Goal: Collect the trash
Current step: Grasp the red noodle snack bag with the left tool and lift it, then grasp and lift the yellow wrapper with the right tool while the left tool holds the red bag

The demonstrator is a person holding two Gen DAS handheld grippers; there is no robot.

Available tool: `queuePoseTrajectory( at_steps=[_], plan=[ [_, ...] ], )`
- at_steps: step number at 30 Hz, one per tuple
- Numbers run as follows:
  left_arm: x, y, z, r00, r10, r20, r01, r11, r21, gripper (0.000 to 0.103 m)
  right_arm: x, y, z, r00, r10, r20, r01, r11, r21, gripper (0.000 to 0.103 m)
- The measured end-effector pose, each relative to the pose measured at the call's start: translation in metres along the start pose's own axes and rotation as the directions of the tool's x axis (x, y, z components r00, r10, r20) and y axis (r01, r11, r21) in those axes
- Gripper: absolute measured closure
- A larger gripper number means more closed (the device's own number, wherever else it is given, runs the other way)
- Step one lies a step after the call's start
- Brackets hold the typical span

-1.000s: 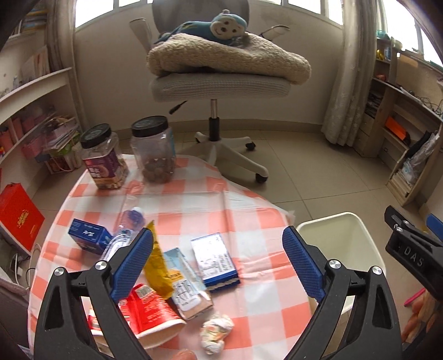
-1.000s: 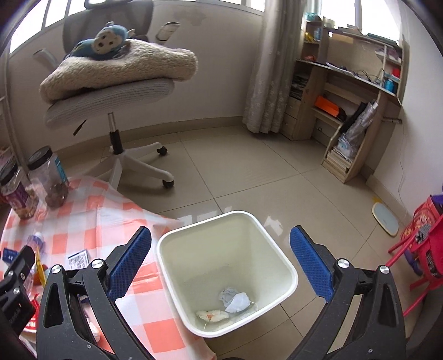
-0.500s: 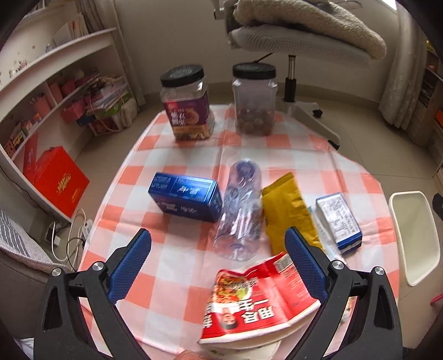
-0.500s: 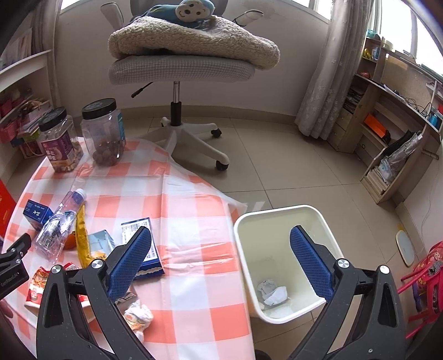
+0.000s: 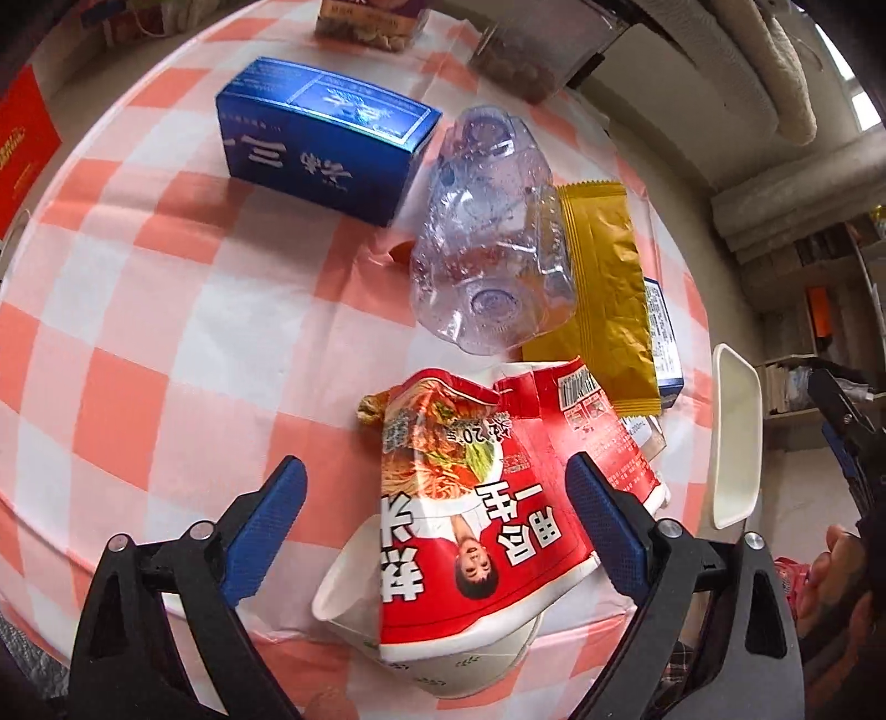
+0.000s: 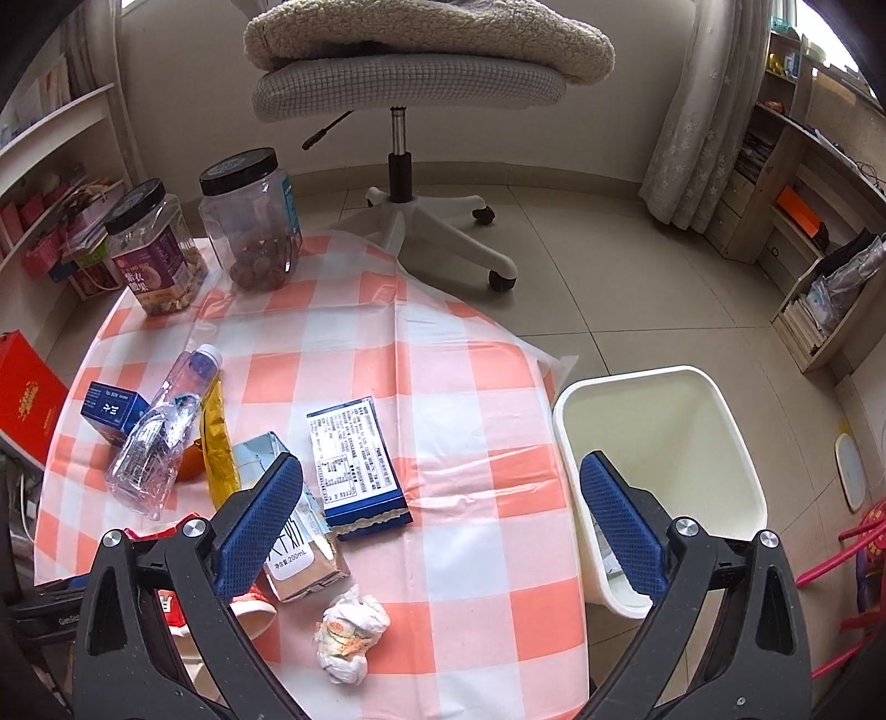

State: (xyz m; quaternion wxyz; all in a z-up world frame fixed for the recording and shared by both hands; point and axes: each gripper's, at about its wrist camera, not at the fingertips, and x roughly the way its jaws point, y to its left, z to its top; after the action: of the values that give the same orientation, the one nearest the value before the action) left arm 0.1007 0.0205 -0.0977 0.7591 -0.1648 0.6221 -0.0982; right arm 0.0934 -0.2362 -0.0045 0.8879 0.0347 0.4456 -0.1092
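Between splayed left gripper (image 5: 437, 518) pads, crumpled paper cup (image 5: 487, 531).

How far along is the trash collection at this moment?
Early. The white bin beside the table holds little that shows. In hand: nothing; the open left tool straddles the red noodle cup, and the right tool is open. Left: clear bottle, gold wrapper, milk carton, crumpled wad.

In the left wrist view both jars (image 5: 365, 16) are cut off at twelve o'clock, only their bases showing. The bottle (image 5: 487, 249) hides an orange thing (image 5: 400, 253) at its nine o'clock. In the right wrist view the bin (image 6: 736, 443) wall hides its contents.
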Motion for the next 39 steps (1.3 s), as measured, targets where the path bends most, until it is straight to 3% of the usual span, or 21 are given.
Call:
queuePoseTrajectory(
  at_steps=[1, 3, 6, 8, 13, 20, 24, 27, 29, 30, 31, 32, 35, 39],
  plan=[
    [0.003, 0.000, 0.000, 1.000, -0.022, -0.015, 0.022, 1.000, 0.003, 0.029, 0.004, 0.002, 0.000, 1.000, -0.002, -0.010, 0.002, 1.000, -0.004, 0.007],
    [0.003, -0.004, -0.003, 0.997, -0.071, -0.030, 0.071, 0.997, 0.016, 0.056, 0.010, 0.004, -0.001, 0.999, 0.013, -0.037, -0.013, 1.000, -0.002, 0.007],
    [-0.013, -0.007, -0.008, 0.993, -0.117, -0.007, 0.117, 0.993, 0.033, 0.070, 0.023, 0.006, -0.001, 0.992, 0.089, -0.094, -0.087, 0.996, 0.023, 0.007],
    [-0.024, -0.009, -0.012, 0.988, -0.153, -0.008, 0.154, 0.986, 0.066, 0.078, 0.033, 0.009, 0.000, 0.975, 0.176, -0.139, -0.170, 0.984, 0.056, 0.007],
    [-0.064, -0.010, -0.032, 0.983, -0.176, 0.049, 0.166, 0.972, 0.165, 0.080, 0.056, 0.036, 0.003, 0.923, 0.320, -0.214, -0.315, 0.947, 0.060, 0.007],
    [-0.121, 0.029, -0.029, 0.966, -0.175, 0.190, 0.147, 0.977, 0.157, 0.080, 0.073, 0.090, -0.001, 0.900, 0.354, -0.254, -0.379, 0.924, -0.057, 0.012],
    [-0.142, 0.056, -0.020, 0.951, -0.171, 0.257, 0.146, 0.983, 0.110, 0.080, 0.083, 0.112, -0.001, 0.901, 0.355, -0.249, -0.390, 0.914, -0.111, 0.017],
    [-0.146, 0.073, -0.019, 0.948, -0.162, 0.273, 0.146, 0.986, 0.080, 0.080, 0.094, 0.119, -0.002, 0.895, 0.359, -0.263, -0.400, 0.909, -0.118, 0.029],
    [-0.145, 0.082, -0.017, 0.951, -0.148, 0.273, 0.136, 0.989, 0.062, 0.080, 0.100, 0.122, -0.004, 0.893, 0.358, -0.271, -0.400, 0.909, -0.118, 0.049],
    [-0.144, 0.086, -0.017, 0.952, -0.142, 0.271, 0.133, 0.990, 0.053, 0.080, 0.100, 0.124, -0.005, 0.904, 0.345, -0.252, -0.386, 0.912, -0.136, 0.053],
    [-0.144, 0.091, -0.018, 0.954, -0.134, 0.269, 0.128, 0.991, 0.043, 0.080, 0.098, 0.126, -0.005, 0.911, 0.339, -0.234, -0.379, 0.912, -0.155, 0.070],
    [-0.142, 0.094, -0.017, 0.955, -0.125, 0.269, 0.121, 0.992, 0.033, 0.080, 0.097, 0.127, -0.005, 0.910, 0.345, -0.231, -0.385, 0.909, -0.158, 0.080],
    [-0.142, 0.100, -0.016, 0.954, -0.106, 0.280, 0.109, 0.994, 0.004, 0.080, 0.091, 0.125, -0.003, 0.904, 0.368, -0.216, -0.402, 0.904, -0.144, 0.101],
    [-0.146, 0.105, -0.013, 0.946, -0.101, 0.309, 0.115, 0.993, -0.028, 0.080, 0.077, 0.120, 0.003, 0.907, 0.382, -0.178, -0.406, 0.905, -0.130, 0.101]
  ],
)
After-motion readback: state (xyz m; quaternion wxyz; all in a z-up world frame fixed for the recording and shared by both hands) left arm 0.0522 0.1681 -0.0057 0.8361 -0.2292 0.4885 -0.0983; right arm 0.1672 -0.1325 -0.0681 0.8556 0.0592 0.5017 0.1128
